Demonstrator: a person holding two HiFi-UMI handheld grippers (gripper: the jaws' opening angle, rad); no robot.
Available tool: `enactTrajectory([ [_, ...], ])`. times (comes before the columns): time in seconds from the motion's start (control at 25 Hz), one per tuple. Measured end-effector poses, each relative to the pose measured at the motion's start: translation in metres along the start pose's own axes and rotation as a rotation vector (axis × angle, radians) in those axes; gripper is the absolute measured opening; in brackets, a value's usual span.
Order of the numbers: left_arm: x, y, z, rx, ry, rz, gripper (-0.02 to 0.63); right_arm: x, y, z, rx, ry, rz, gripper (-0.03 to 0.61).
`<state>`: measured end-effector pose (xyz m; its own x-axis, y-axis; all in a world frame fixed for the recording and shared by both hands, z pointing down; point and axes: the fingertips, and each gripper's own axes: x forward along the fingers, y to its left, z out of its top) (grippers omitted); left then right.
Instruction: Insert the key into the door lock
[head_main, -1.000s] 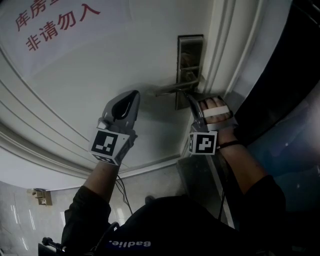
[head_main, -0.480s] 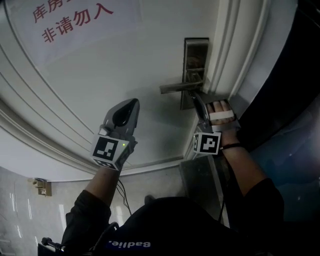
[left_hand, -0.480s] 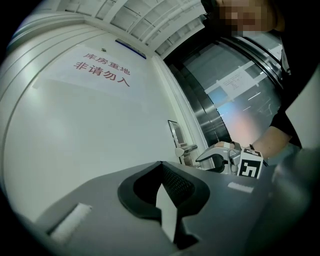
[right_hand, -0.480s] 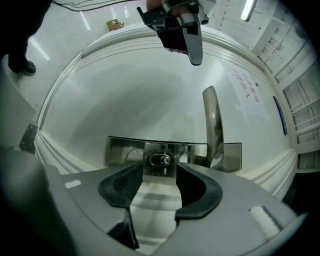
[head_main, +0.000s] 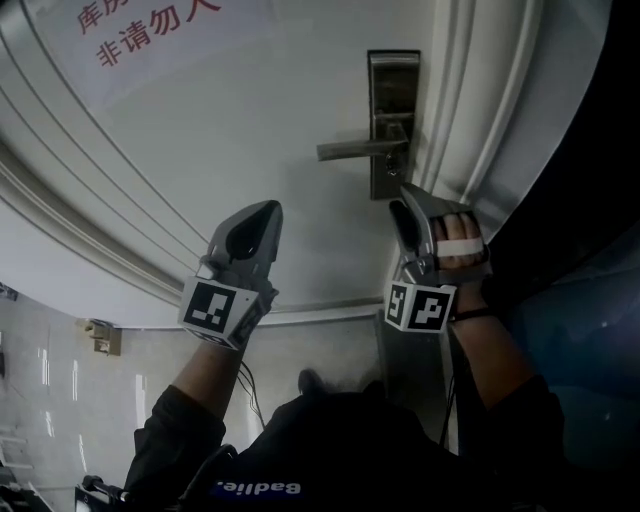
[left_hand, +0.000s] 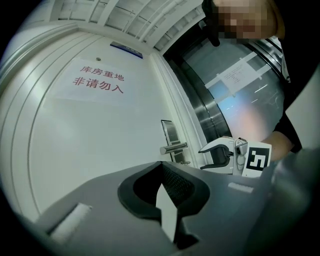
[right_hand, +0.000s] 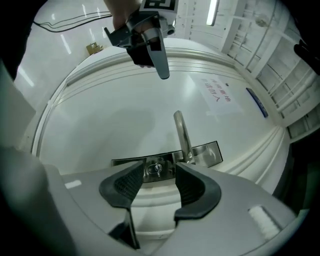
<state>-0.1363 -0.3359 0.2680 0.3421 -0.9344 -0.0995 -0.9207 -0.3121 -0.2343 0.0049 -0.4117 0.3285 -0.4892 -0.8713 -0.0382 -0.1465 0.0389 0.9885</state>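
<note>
Right gripper (right_hand: 159, 175), fingers wide apart and empty, frames the key (right_hand: 154, 170) seated in the lock (right_hand: 165, 167) beside the handle (right_hand: 182, 135), frame centre. Left gripper (left_hand: 162, 175), fingers closed on nothing, faces the door (left_hand: 100, 140).

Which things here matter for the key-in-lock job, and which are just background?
Job:
- key, sitting in the keyhole
- lock plate
- lever handle
- right gripper, jaws open, facing the key

Background:
- left gripper, jaws shut, empty
- red-lettered sign
- blue plaque
- small brass fitting
</note>
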Motion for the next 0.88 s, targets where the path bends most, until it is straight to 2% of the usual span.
enactTrajectory([
  [0.24, -0.021, -0.02, 0.005, -0.009, 0.016, 0.023, 0.012, -0.017, 0.008, 0.005, 0.087, -0.036, 0.011, 0.192],
  [0.52, -0.056, -0.032, 0.004, -0.062, 0.0, 0.012, 0.012, -0.047, 0.024, 0.005, 0.122, 0.021, 0.043, 0.14],
  [0.68, -0.084, -0.034, 0.007, -0.087, -0.021, -0.012, 0.012, -0.068, 0.022, 0.022, 0.14, 0.05, 0.037, 0.119],
  [0.88, -0.134, -0.033, 0.004, -0.121, -0.028, -0.054, 0.012, -0.096, 0.026, 0.058, 0.195, 0.105, 0.042, 0.06],
])
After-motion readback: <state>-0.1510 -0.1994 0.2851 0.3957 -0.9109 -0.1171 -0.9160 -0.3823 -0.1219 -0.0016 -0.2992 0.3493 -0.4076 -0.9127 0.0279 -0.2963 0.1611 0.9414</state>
